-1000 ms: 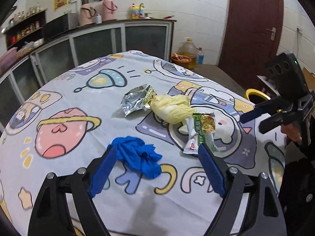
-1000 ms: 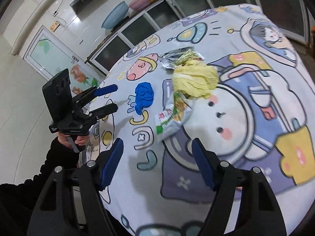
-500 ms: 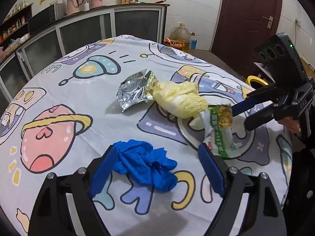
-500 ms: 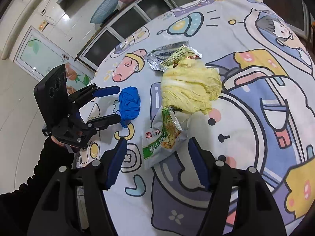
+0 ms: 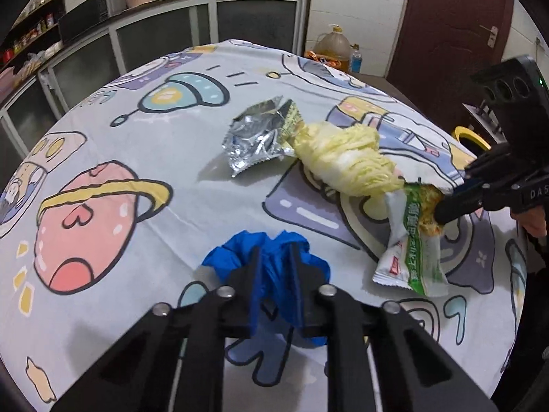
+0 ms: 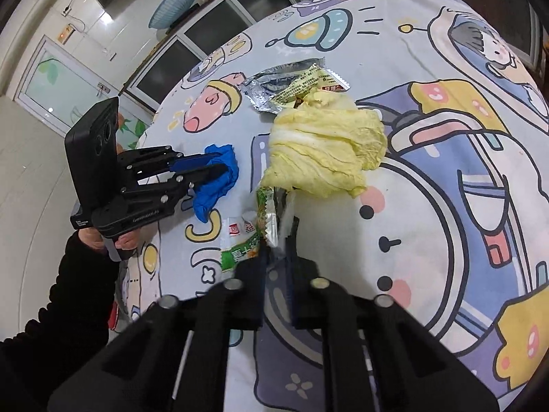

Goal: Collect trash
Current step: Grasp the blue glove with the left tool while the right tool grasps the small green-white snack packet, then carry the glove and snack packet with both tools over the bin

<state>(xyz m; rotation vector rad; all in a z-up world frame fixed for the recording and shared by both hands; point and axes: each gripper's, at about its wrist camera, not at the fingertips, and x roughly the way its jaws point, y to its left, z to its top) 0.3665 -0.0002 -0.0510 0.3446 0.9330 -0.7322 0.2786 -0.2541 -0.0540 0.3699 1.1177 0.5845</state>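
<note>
My left gripper [image 5: 274, 257] is shut on a crumpled blue glove [image 5: 236, 257] on the cartoon tablecloth; it also shows in the right wrist view [image 6: 219, 168], pinching the glove [image 6: 223, 178]. My right gripper [image 6: 276, 254] is shut on a green and white snack wrapper [image 6: 264, 216]; in the left wrist view the right gripper [image 5: 442, 211] grips the wrapper [image 5: 411, 240] at its upper end. A yellow cabbage leaf [image 5: 346, 161] and a silver foil wrapper [image 5: 257, 137] lie beyond, touching each other.
The round table [image 5: 103, 158] is covered by a printed cloth. Glass-front cabinets [image 5: 171, 34] stand behind it. A brown door [image 5: 456, 17] and an oil jug [image 5: 334, 48] are at the back right. A yellow-rimmed bin [image 5: 470, 137] sits past the table's right edge.
Both grippers moved in and closed: the left onto the blue glove, the right onto the green snack wrapper. The wrapper's upper end has been drawn up against the cabbage leaf.
</note>
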